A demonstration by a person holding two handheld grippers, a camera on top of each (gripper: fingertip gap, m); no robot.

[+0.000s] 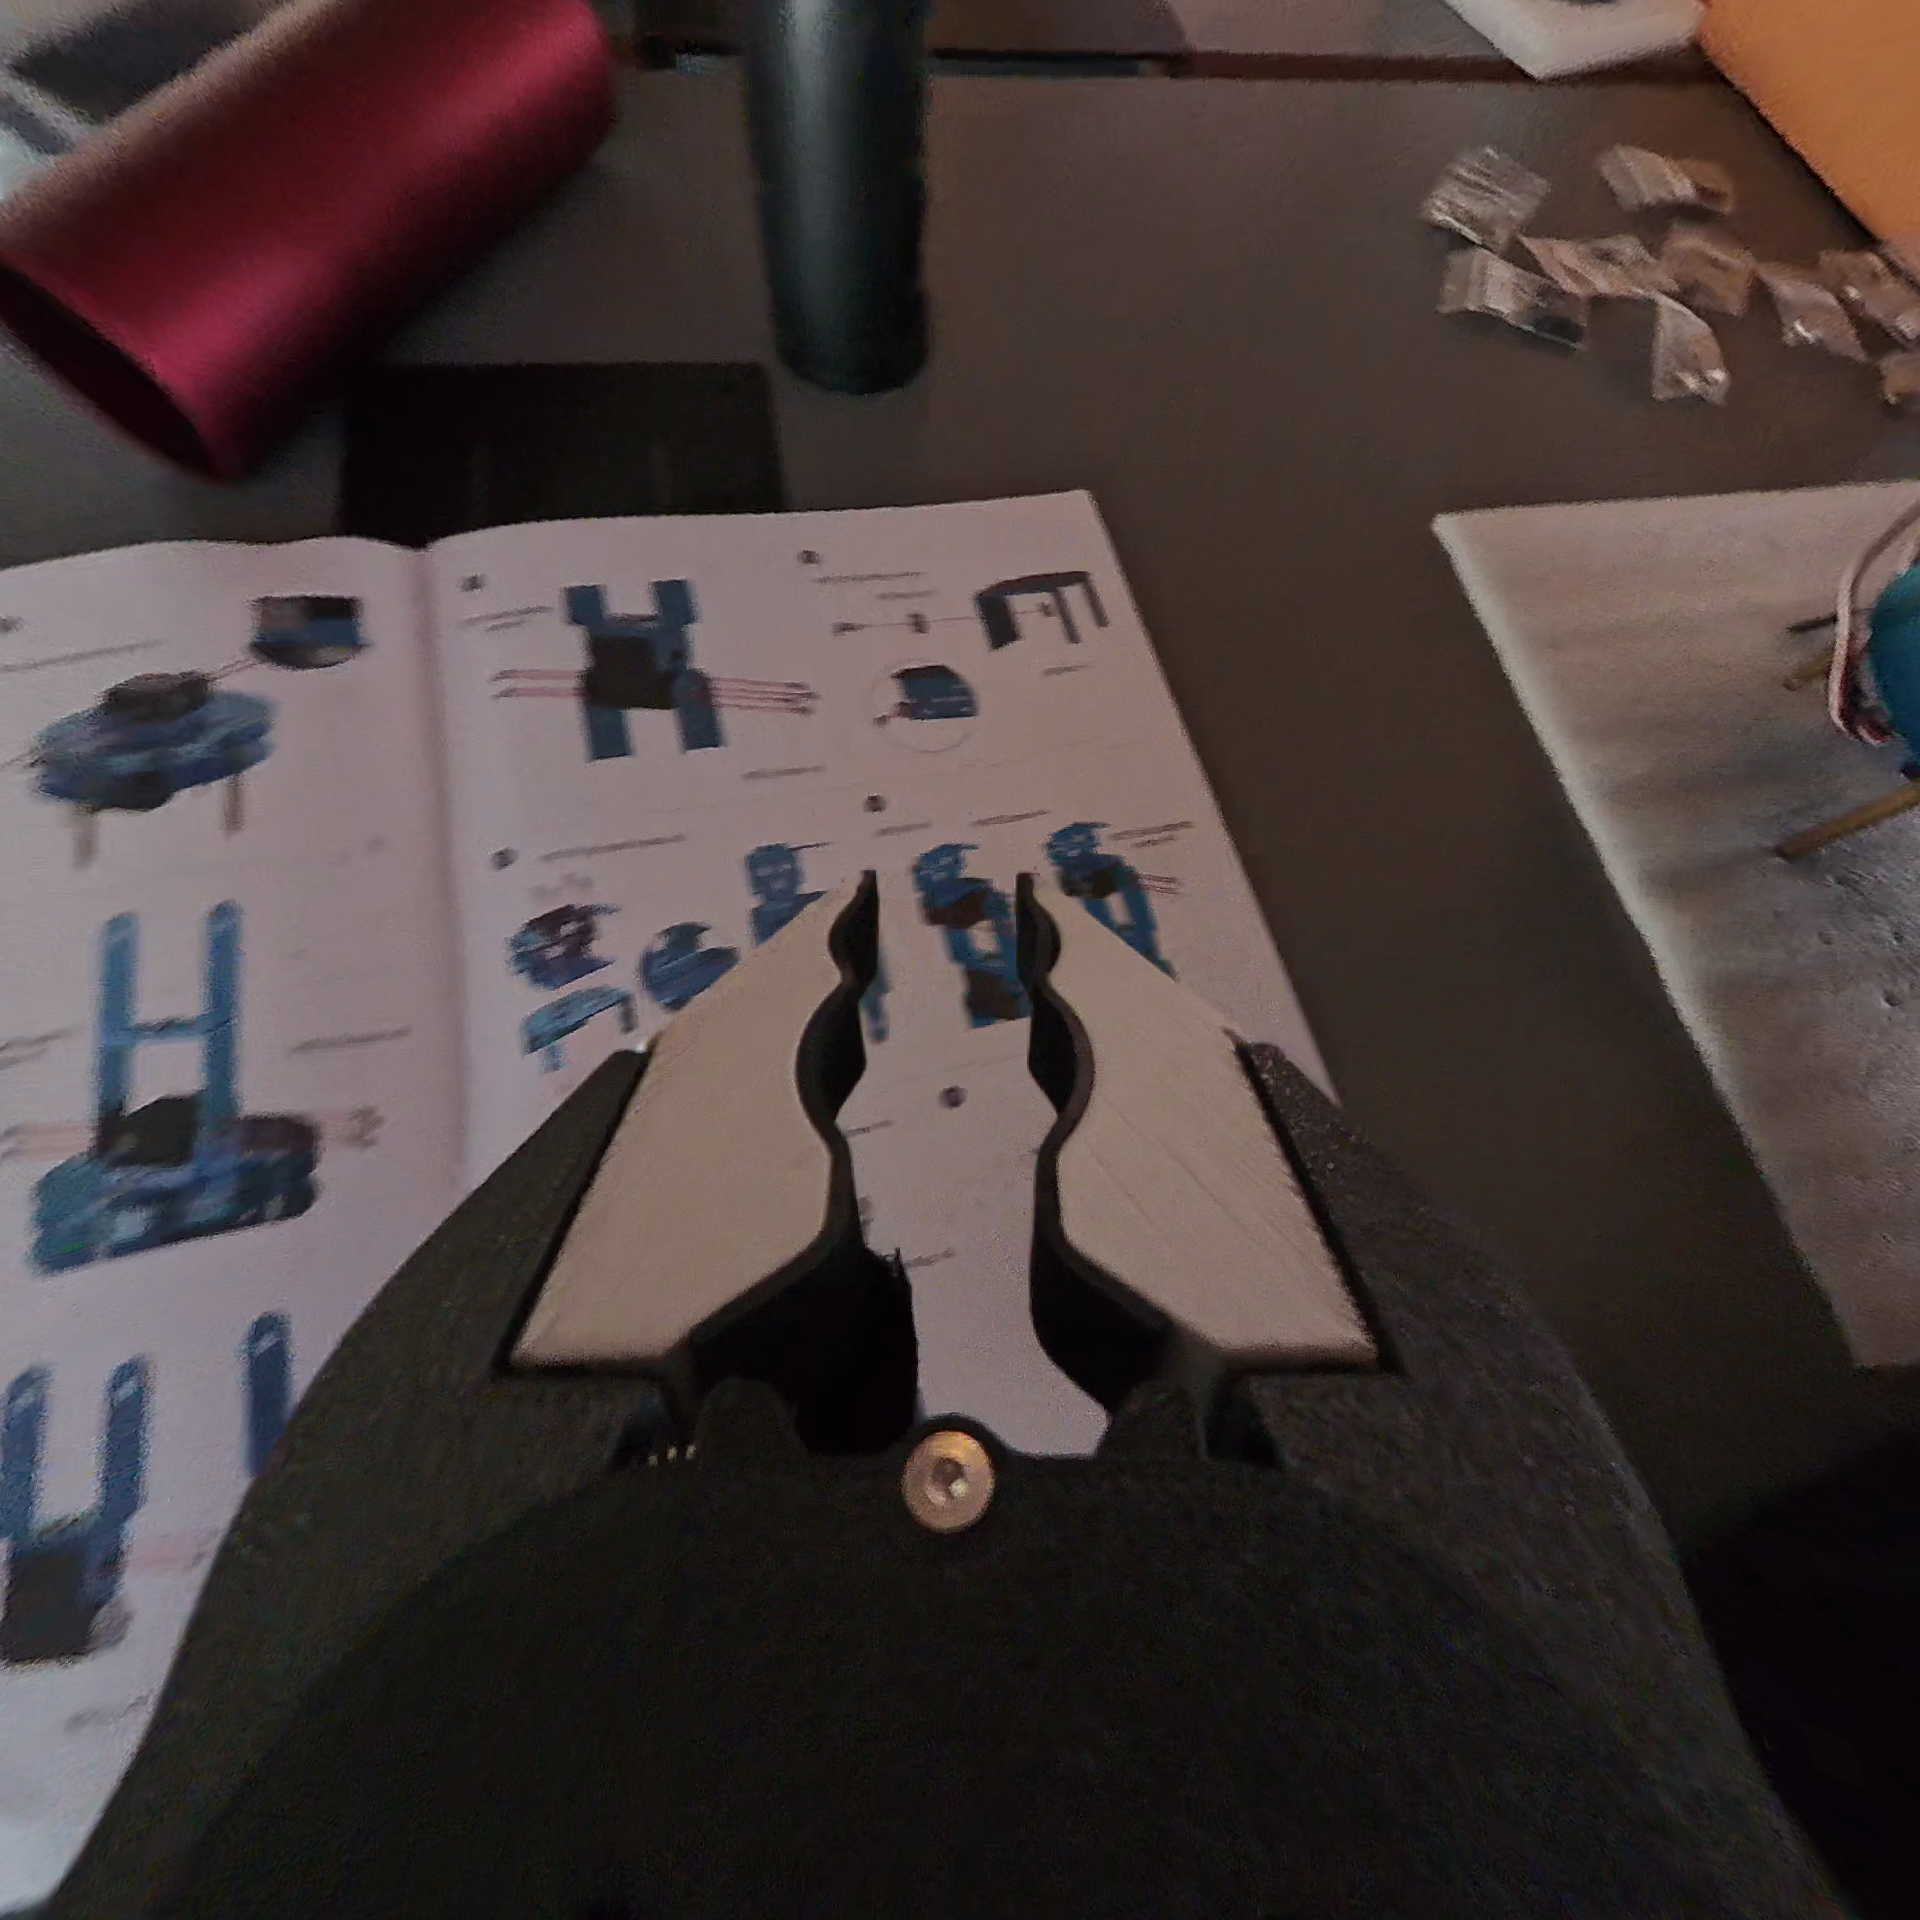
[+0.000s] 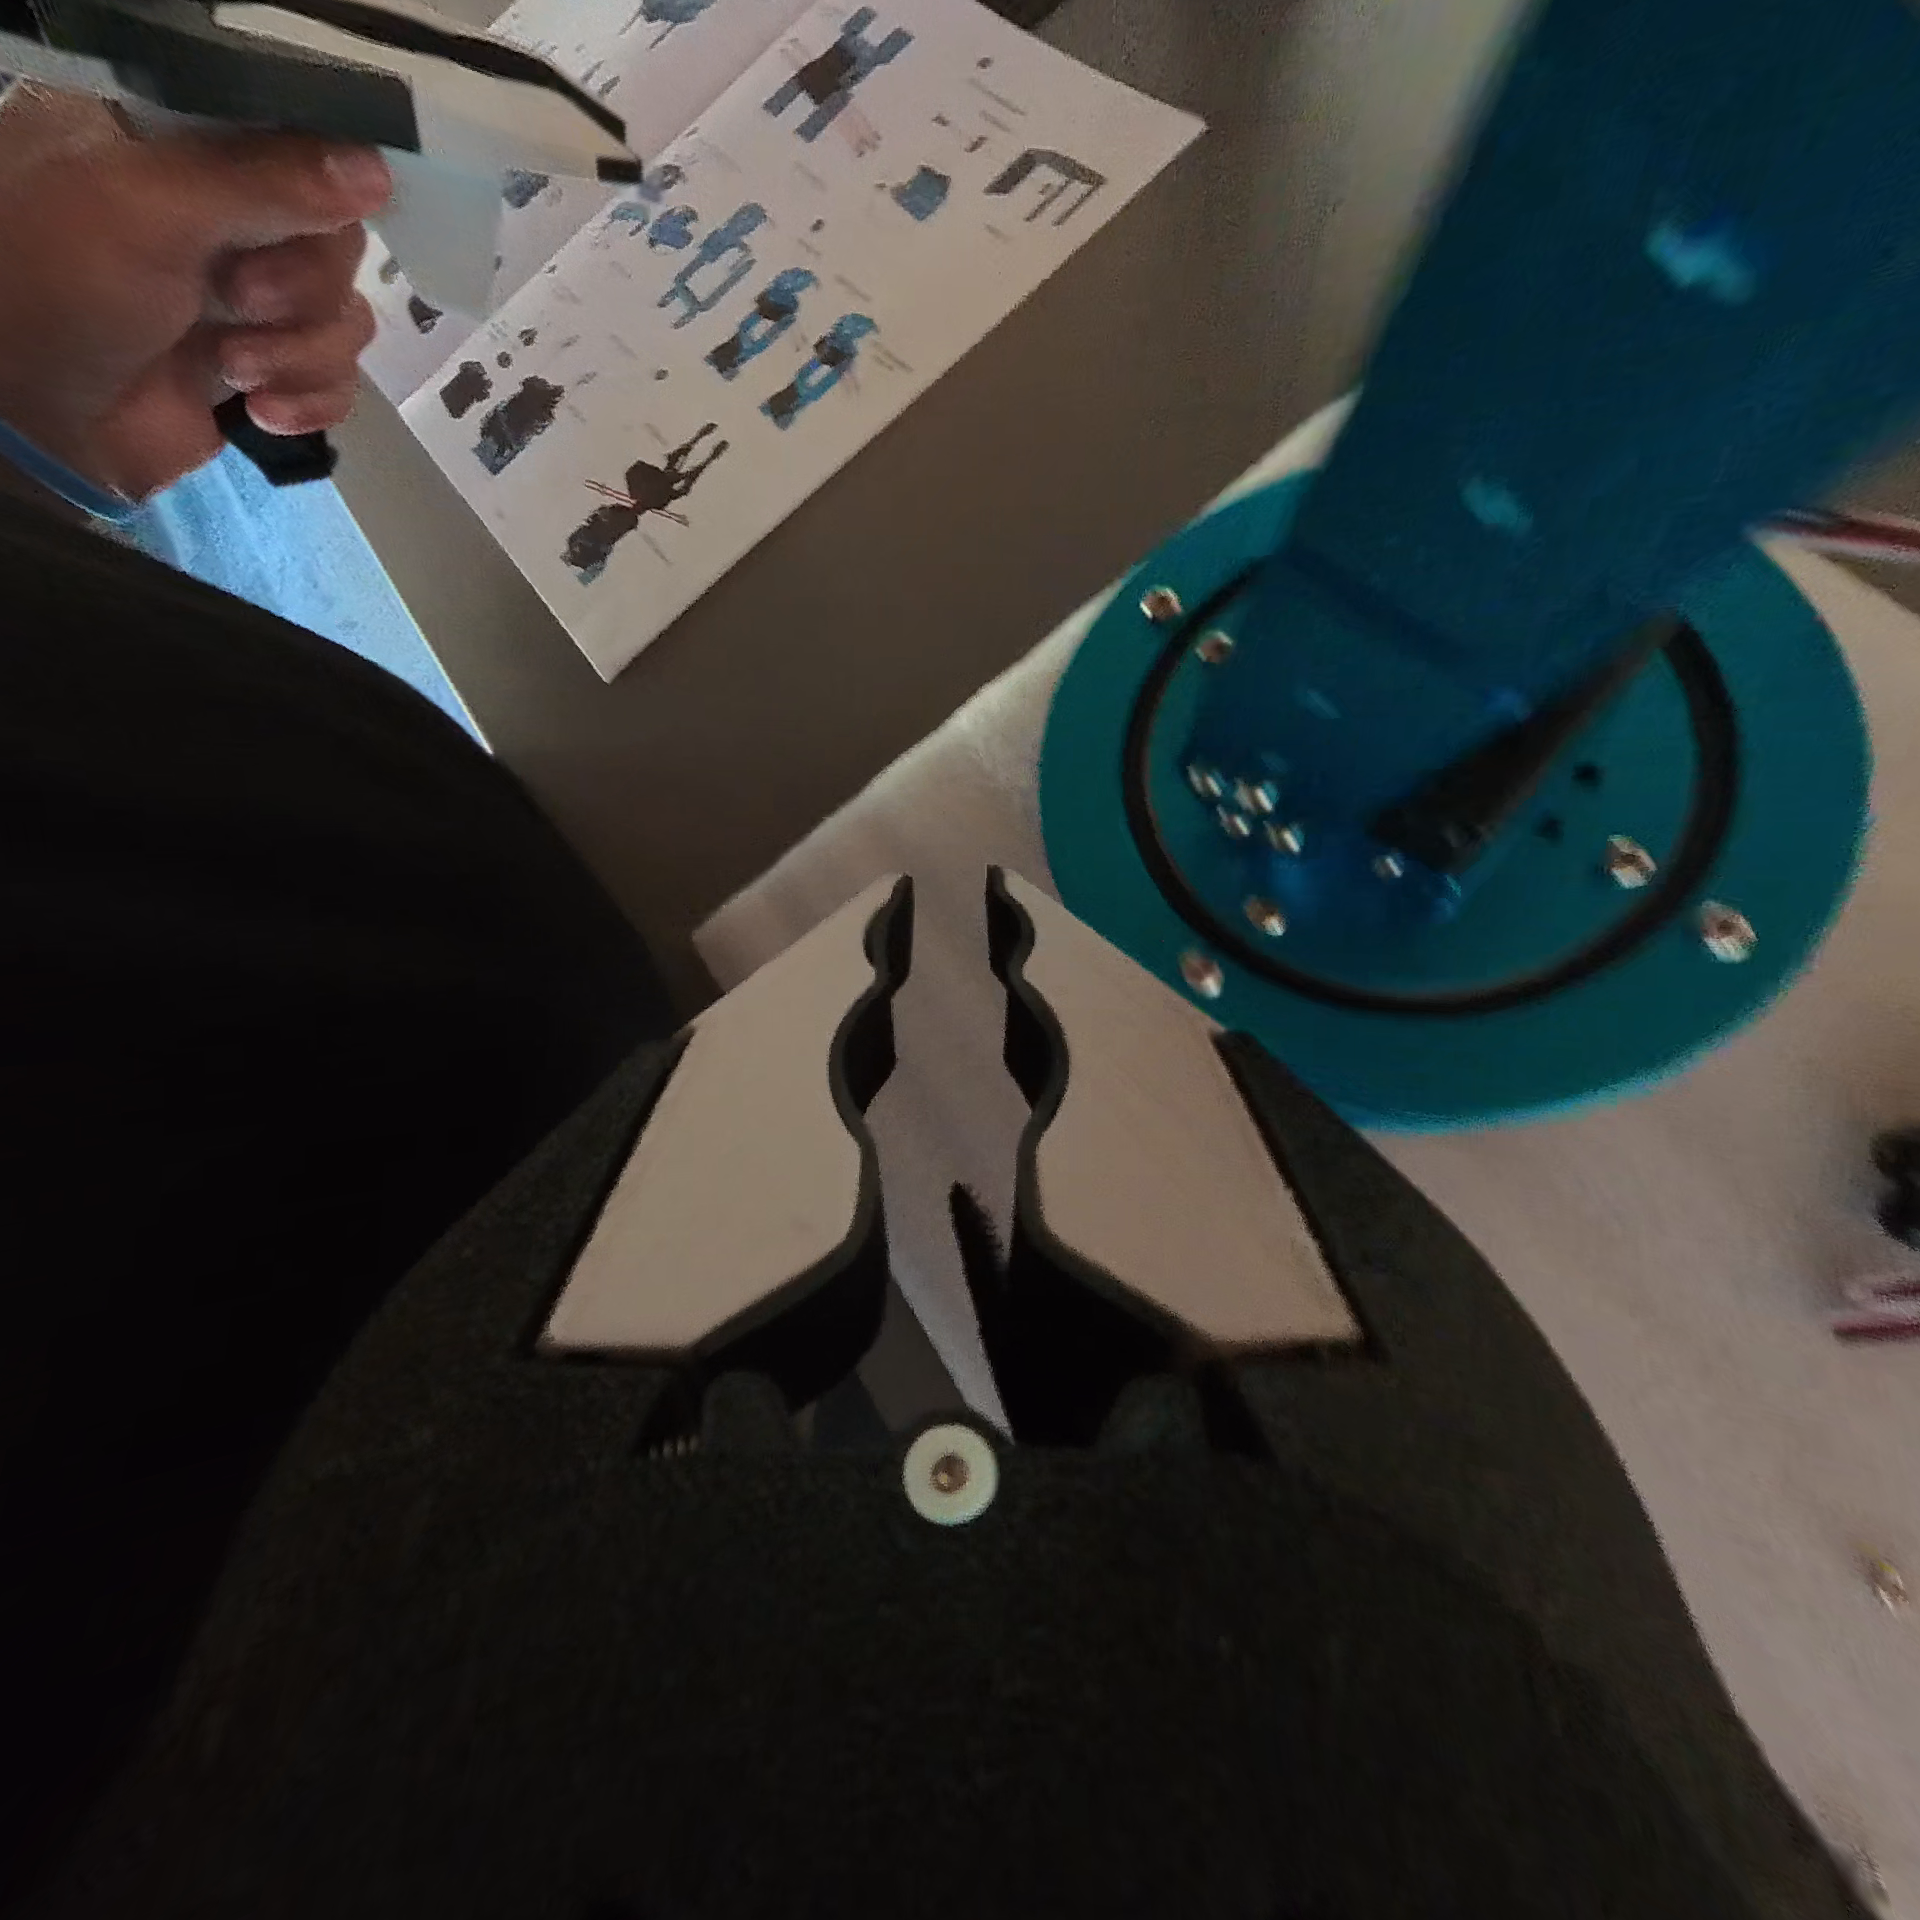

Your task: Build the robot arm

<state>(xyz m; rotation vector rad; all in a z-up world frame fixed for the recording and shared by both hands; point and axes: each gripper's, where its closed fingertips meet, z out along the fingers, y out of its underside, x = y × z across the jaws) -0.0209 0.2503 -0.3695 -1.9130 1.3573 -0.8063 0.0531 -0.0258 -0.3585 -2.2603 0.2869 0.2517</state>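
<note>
Two grippers hold nothing. The left gripper (image 1: 948,883), jaws slightly parted, hangs over an open booklet (image 1: 790,727) on the dark tabletop (image 1: 1195,364). The right gripper (image 2: 948,883), jaws narrowly parted, hovers at the white mat's (image 2: 1507,1351) corner, just beside a blue round-based assembly (image 2: 1455,810).

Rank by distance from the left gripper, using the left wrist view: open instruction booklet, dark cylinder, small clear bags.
From the left gripper:
1. Open instruction booklet, directly beneath the fingertips.
2. Dark cylinder, standing straight ahead past the booklet's far edge.
3. Small clear bags, scattered at far right.
</note>
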